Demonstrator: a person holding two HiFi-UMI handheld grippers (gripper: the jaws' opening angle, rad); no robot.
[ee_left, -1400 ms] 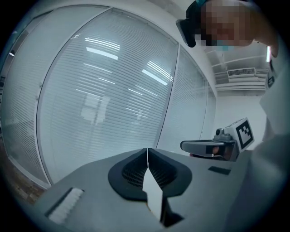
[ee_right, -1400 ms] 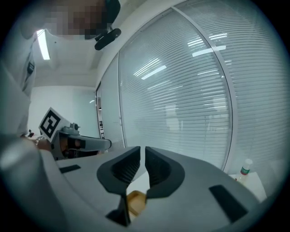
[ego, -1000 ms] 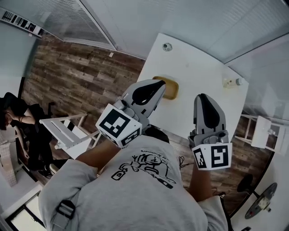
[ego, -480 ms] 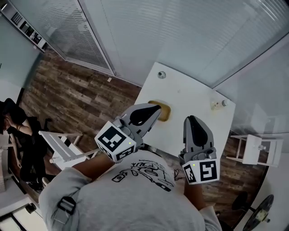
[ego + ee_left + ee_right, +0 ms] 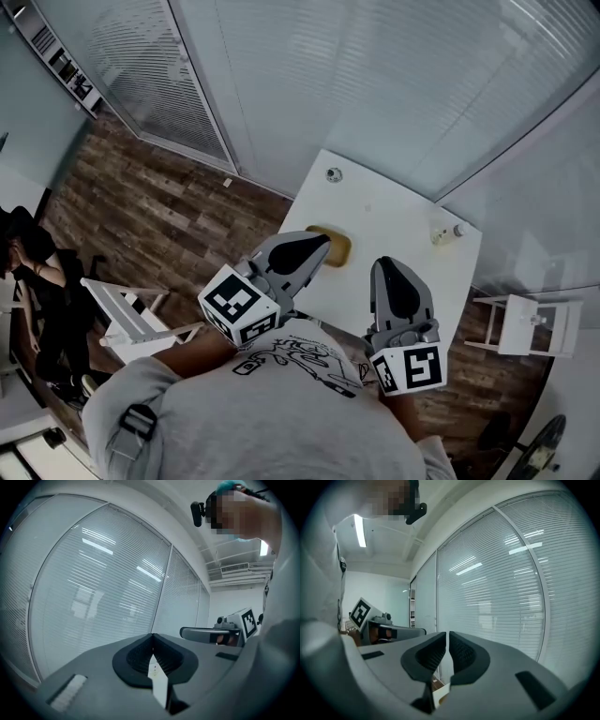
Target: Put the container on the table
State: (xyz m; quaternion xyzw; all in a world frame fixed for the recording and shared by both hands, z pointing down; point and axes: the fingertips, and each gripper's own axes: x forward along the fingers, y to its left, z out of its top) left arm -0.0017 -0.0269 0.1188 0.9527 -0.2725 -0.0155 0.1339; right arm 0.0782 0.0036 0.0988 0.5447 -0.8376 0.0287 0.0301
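A shallow tan container [image 5: 330,247] rests on the white table [image 5: 394,220] near its left front edge. Both grippers are held level above the table's near edge, and neither touches the container. My left gripper [image 5: 323,240] overlaps the container in the head view; its jaws meet with nothing between them [image 5: 152,637]. My right gripper [image 5: 383,263] hangs to the right of it. Its jaws are closing, a narrow slit still shows between the pads, and nothing is in the slit [image 5: 447,635].
On the table's far side lie a small round fitting [image 5: 333,174] and a little bottle [image 5: 445,232]. A white chair [image 5: 131,309] stands left of the table and another white seat [image 5: 525,323] on the right. A person [image 5: 28,258] sits at far left. Glass walls with blinds rise behind.
Both grippers and the view have risen. The table and container now look smaller and farther below. The container has stayed where it was on the table.
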